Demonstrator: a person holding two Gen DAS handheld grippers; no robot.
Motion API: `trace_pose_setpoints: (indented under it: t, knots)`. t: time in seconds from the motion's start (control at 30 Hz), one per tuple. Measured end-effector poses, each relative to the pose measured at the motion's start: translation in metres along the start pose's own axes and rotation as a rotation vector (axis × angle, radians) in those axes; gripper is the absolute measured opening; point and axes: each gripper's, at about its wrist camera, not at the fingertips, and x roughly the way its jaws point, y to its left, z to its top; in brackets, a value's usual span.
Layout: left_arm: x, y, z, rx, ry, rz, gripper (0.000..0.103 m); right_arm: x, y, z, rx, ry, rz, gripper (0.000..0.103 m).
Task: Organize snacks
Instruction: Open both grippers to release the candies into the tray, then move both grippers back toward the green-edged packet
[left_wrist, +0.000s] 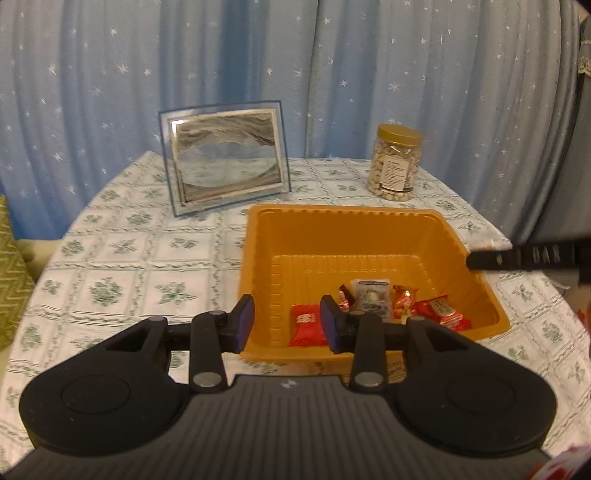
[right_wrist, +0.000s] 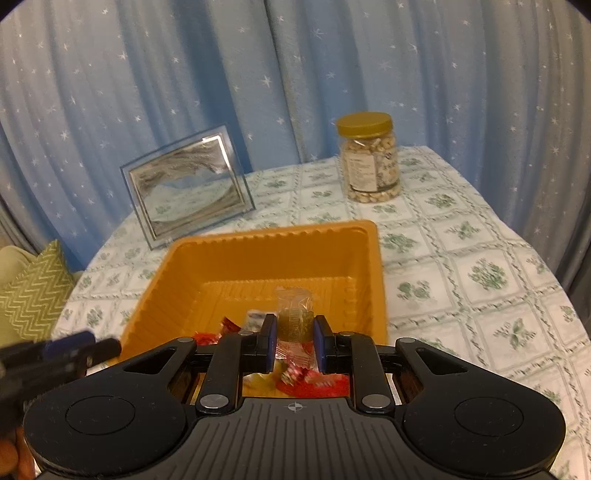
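Clear-wrapped snack (right_wrist: 294, 317) is sitting clamped between the right gripper (right_wrist: 295, 341) jaws, hanging over the near end of the orange plastic tray (right_wrist: 373, 266), not yet released. Wrapper is see-through with a brownish bar inside, top end sticking up above the pads.

Already lying in the tray: red candy packet (left_wrist: 304, 328) at the near left, a clear packet with dark print (left_wrist: 371, 297) in the middle, more red wrapped candies (left_wrist: 441, 314) to the right, all bunching at the near wall.

Left gripper (left_wrist: 287, 325) is hovering over the tray's near-left rim, jaws parted with nothing between them; red packet is showing through the gap but lying below on the tray floor. The right gripper's finger is poking in at the right edge of the left view.

Tray is resting on a floral tabletop (left_wrist: 122, 258); glass picture frame (left_wrist: 225, 158) standing behind it to the left, gold-lidded jar of nuts (left_wrist: 395, 162) behind to the right, both well apart from the tray.

Risks:
- thin slippery wrapper may be sticking to a pad on release, dragging the snack out when the gripper lifts
- dropping too near the front wall could tip it over the rim onto the tabletop
- the two grippers are working close over one tray, so they could be knocking each other or nudging the light tray
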Motion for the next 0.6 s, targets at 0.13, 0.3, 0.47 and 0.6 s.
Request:
trace_pose_setpoints:
  t: [0.13, 0.3, 0.47, 0.6]
  knots:
    - [-0.013, 0.001, -0.006, 0.005, -0.006, 0.013, 0.045, 0.002, -0.001, 0.007, 0.037, -0.014, 0.028, 0.046]
    - [-0.031, 0.003, -0.016, -0.034, -0.001, 0.011, 0.048, -0.019, -0.009, 0.006, 0.079, -0.039, 0.02, 0.062]
    - [-0.056, 0.0, -0.033, -0.073, 0.022, 0.011, 0.051, -0.05, -0.015, -0.012, 0.106, -0.018, -0.006, 0.062]
    - [-0.08, -0.006, -0.048, -0.096, 0.028, 0.016, 0.052, -0.079, -0.011, -0.033, 0.115, 0.0, -0.034, 0.062]
